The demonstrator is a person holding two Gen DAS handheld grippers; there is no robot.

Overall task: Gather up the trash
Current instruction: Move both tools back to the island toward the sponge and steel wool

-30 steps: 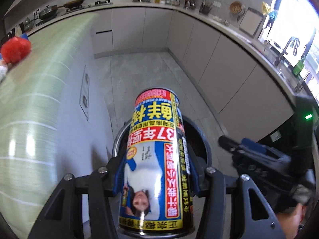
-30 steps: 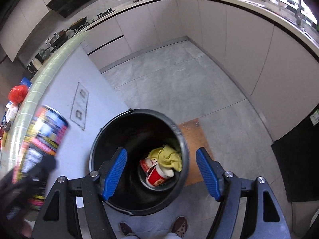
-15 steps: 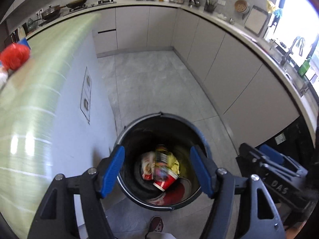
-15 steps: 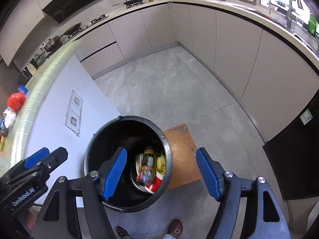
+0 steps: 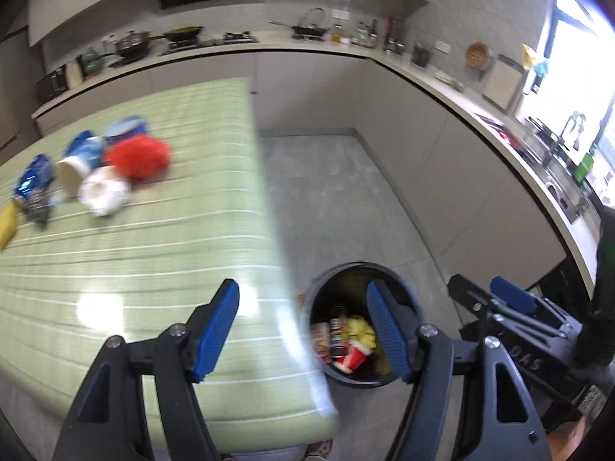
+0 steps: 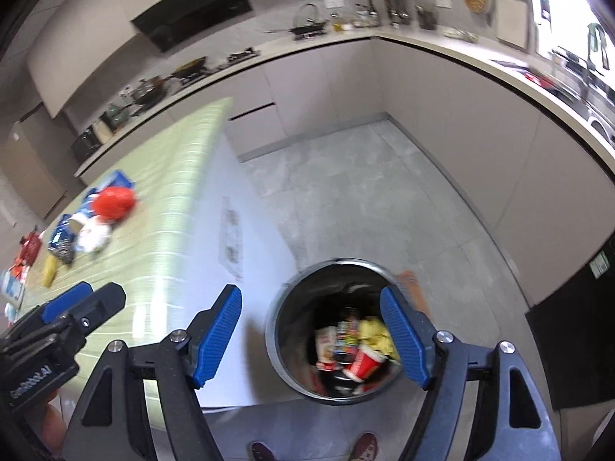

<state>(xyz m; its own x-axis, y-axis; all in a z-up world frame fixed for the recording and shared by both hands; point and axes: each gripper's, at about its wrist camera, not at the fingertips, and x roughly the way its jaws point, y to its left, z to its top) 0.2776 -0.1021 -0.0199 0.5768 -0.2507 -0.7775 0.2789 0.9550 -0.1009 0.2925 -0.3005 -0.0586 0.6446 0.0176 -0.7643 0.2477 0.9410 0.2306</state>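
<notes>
The trash left to collect lies in a loose cluster on the green striped table point(image 5: 153, 269): a red crumpled ball point(image 5: 139, 158), a white crumpled wad point(image 5: 103, 195) just in front of it, a paper cup point(image 5: 72, 176) on its side touching the wad, and a blue wrapper point(image 5: 34, 176) further left. In the left wrist view the cluster sits up and to the left of the tongs, well apart from them. The cup's long axis runs roughly across the view, its open mouth turned toward the camera.

The black bin point(image 5: 326, 280) stands on the floor just beside the table's near corner, already holding a red cup, a can and yellow paper.

The left gripper point(image 5: 303, 334) is released and empty, its blue pads straddling the table edge and the bin. The right gripper point(image 6: 311, 340) is also empty, its jaws opening, hanging over the bin. In the right wrist view the cluster lies far to the left, beyond the left gripper.

So the left hand seems the nearer one for the next pickup, probably the red ball or the wad, the pieces nearest the table's bin-side edge.
</notes>
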